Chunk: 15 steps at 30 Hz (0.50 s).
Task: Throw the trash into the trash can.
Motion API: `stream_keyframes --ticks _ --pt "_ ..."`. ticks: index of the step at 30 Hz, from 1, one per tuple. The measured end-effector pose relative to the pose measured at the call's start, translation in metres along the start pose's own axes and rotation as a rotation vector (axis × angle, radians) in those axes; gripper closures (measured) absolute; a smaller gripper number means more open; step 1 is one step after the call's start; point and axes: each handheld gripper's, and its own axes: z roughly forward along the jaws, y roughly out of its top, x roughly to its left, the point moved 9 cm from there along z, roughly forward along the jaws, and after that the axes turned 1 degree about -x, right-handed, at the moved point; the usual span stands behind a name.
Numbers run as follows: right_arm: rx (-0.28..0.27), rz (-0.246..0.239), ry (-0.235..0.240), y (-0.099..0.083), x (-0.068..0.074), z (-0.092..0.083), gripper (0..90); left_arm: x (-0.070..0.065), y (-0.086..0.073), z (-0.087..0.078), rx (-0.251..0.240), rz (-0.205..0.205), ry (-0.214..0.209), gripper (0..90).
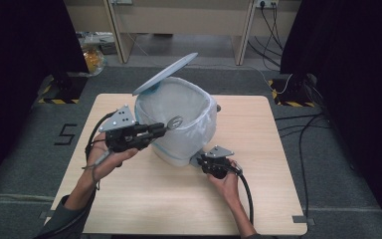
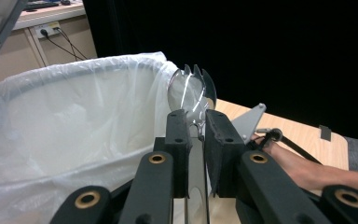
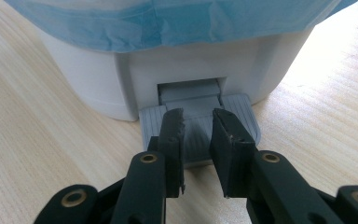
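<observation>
We hold the clear plastic spork (image 2: 192,91) clamped in our left gripper (image 1: 160,130) fingers at the rim of the white bag-lined pedal bin (image 1: 179,112); our right gripper (image 3: 198,125), fingers closed and empty, presses the bin's grey pedal (image 3: 199,122), its lid (image 1: 165,73) raised; dropping the spork in remains.

A light wooden table (image 1: 273,199) stands on grey carpet (image 1: 25,164) marked with a black "5" (image 1: 65,134). Black curtains (image 1: 358,74) hang on both sides. Beyond it stands a beige desk (image 1: 179,20), with cables (image 1: 271,30) trailing to a wall socket (image 1: 264,4).
</observation>
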Motion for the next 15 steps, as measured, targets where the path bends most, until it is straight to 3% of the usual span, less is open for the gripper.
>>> stream_keyframes --ticks 15 --pt "0.001 -0.001 0.001 0.000 0.000 0.000 74.0 0.009 0.018 0.020 -0.008 0.016 0.059 79.6"
